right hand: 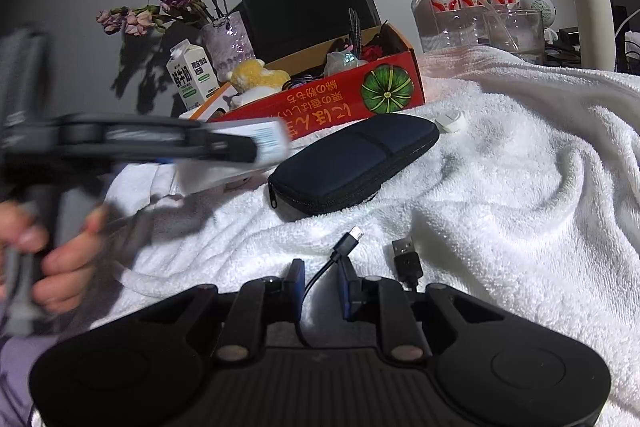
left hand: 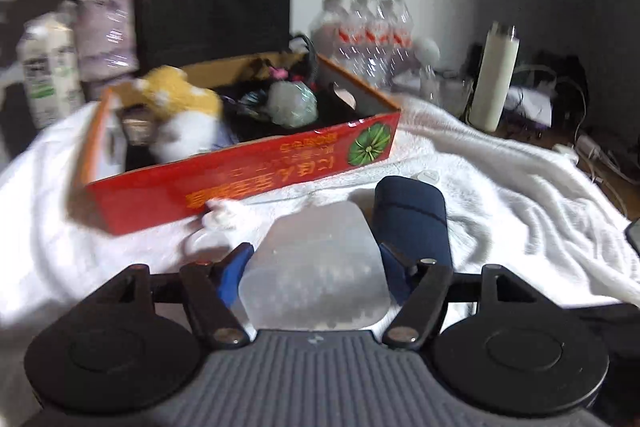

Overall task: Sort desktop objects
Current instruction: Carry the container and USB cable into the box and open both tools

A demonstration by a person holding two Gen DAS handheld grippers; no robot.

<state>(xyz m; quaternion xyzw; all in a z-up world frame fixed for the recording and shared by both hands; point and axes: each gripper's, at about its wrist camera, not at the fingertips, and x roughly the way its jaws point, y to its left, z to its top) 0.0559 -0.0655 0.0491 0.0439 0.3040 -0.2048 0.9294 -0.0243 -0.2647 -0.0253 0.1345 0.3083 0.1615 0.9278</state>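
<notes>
My left gripper (left hand: 316, 267) is shut on a pale translucent packet (left hand: 316, 267), held above the white towel just short of the red cardboard box (left hand: 240, 179). In the right wrist view the left gripper (right hand: 256, 147) shows blurred, holding the white packet (right hand: 240, 155) in front of the red box (right hand: 340, 103). My right gripper (right hand: 322, 291) is low over the towel with a black USB cable (right hand: 348, 247) running between its fingers; whether it grips the cable is unclear. A dark blue zip pouch (right hand: 352, 163) lies on the towel, also in the left wrist view (left hand: 412, 215).
The box holds a yellow plush toy (left hand: 176, 95) and several small items. Behind stand a black paper bag (right hand: 304, 3), a flower vase (right hand: 228, 39), a milk carton (right hand: 192, 75), water bottles (right hand: 460, 3), a glass (right hand: 516, 27) and a white flask (right hand: 592, 3). A small white object (right hand: 450, 121) lies on the towel (right hand: 520, 187).
</notes>
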